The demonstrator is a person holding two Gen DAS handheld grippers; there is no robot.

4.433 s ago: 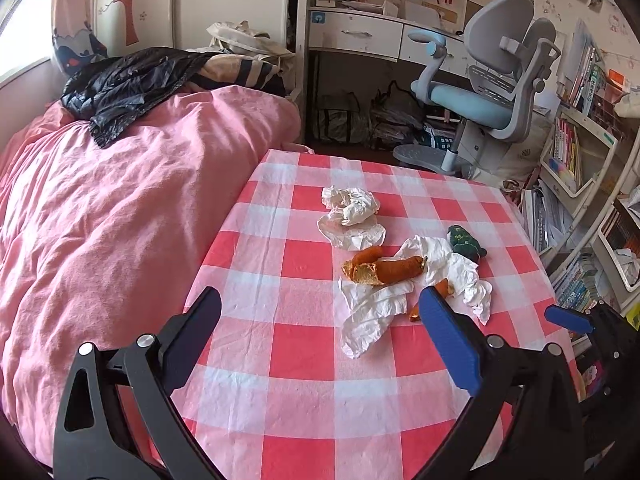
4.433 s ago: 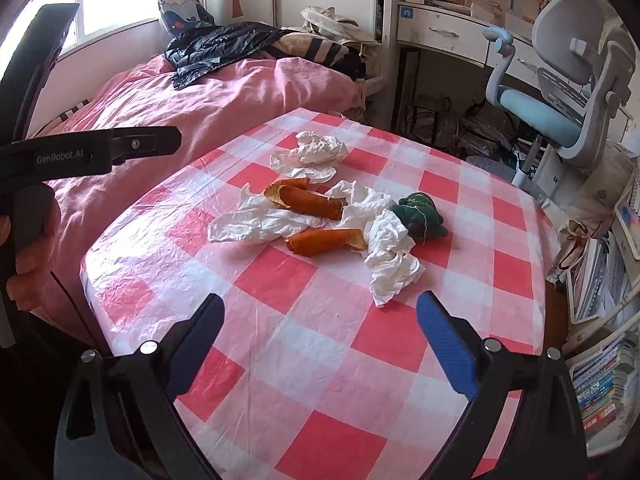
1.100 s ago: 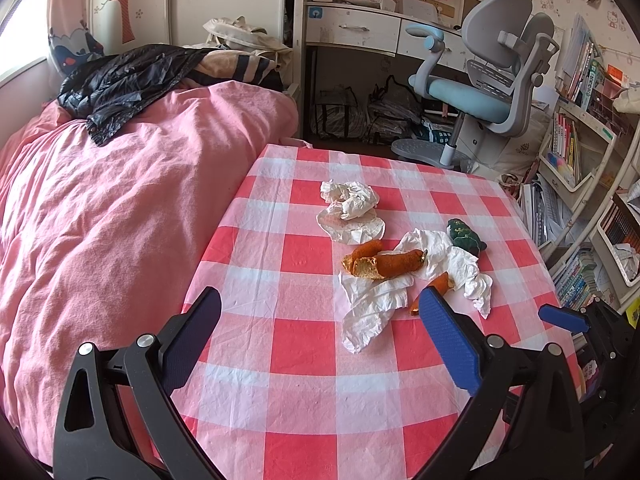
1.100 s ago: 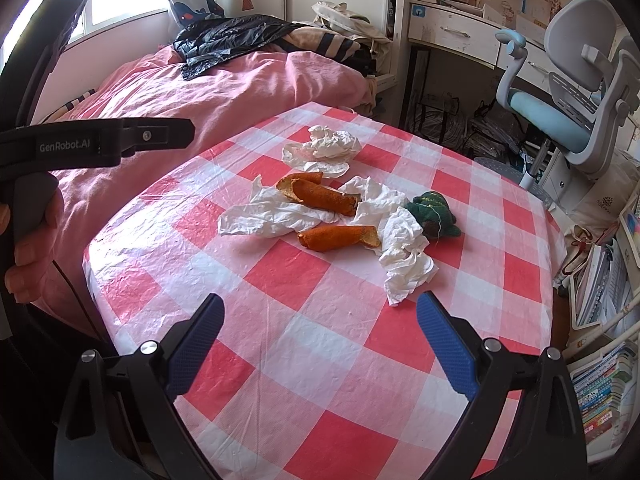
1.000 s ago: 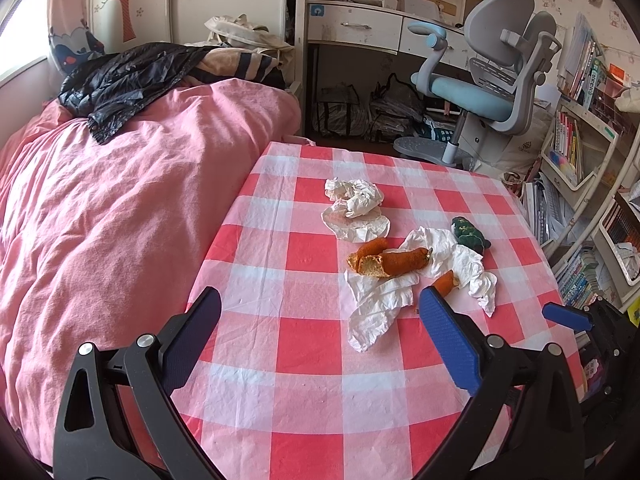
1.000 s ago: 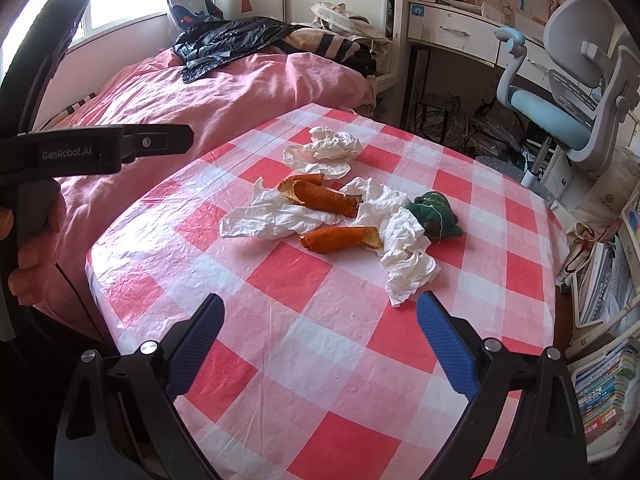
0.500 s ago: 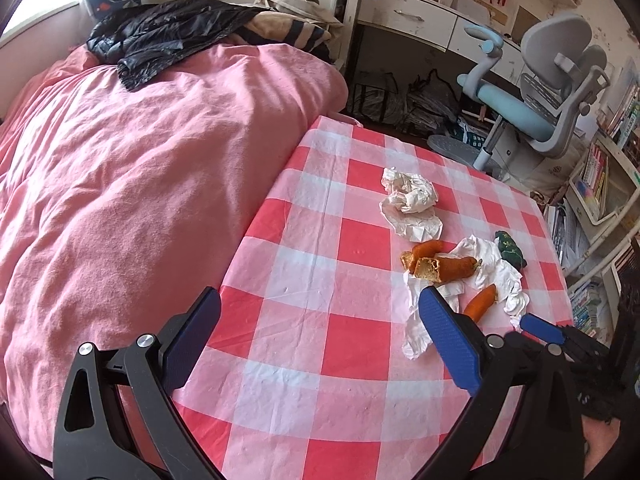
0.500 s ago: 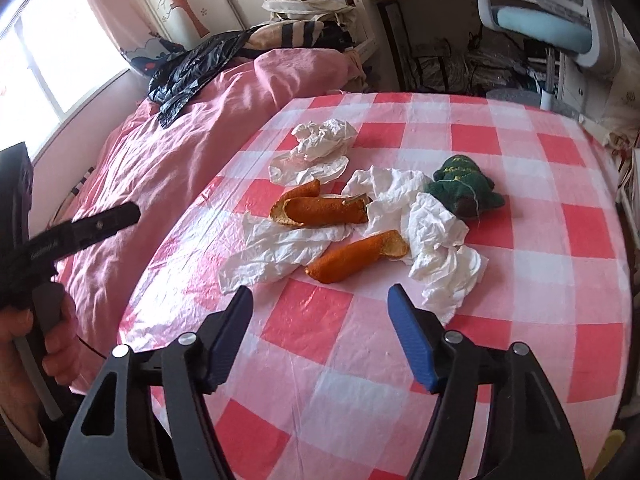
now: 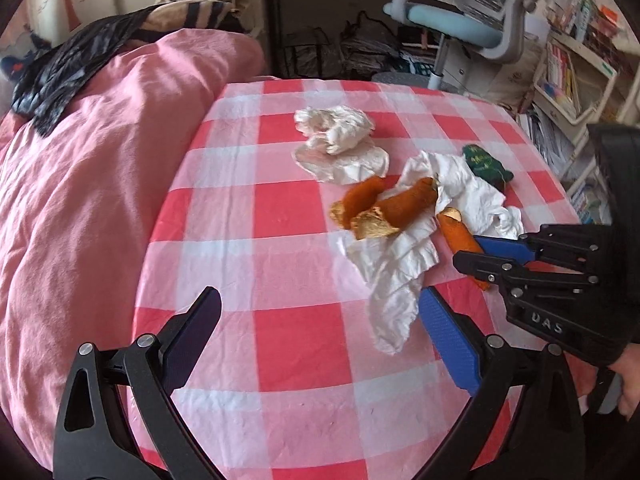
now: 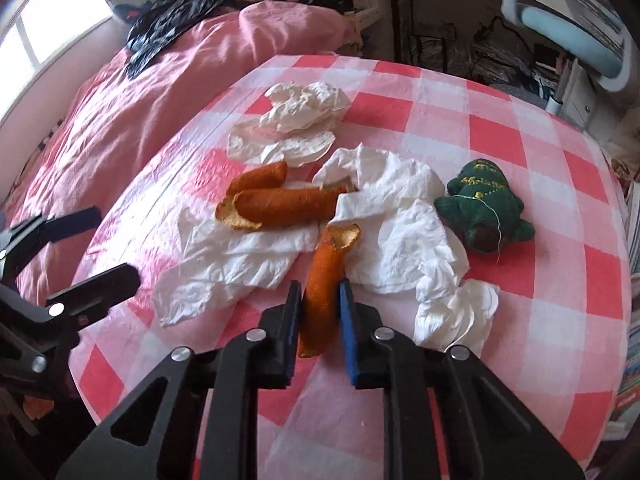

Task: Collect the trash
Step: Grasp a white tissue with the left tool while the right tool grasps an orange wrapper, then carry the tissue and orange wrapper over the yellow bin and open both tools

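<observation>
On the red-and-white checked table [image 9: 280, 208] lie curled orange peels [image 10: 280, 200], flat white tissues [image 10: 240, 256], a crumpled tissue [image 10: 304, 108] and a small green plush toy [image 10: 480, 208]. My right gripper [image 10: 320, 308] points down at the nearest orange peel [image 10: 324, 276]; its jaws are closing, and both pads touch the sides of the peel's near end. In the left wrist view the right gripper [image 9: 468, 248] grips that peel [image 9: 458, 232]. My left gripper [image 9: 318, 308] hovers open over the table's near left part, next to a tissue [image 9: 392, 280], and holds nothing.
A pink quilted bed [image 9: 80, 180] butts against the table's left edge, with a black bag [image 9: 60, 72] on it. Behind the table stand a grey-blue office chair [image 9: 472, 20] and bags under a desk. Bookshelves [image 9: 572, 80] line the right side. A hand [image 9: 628, 384] holds the right gripper.
Both grippers have come down and forward toward the trash. The right jaws went from wide open to nearly together around the near orange peel. The left jaws stay wide.
</observation>
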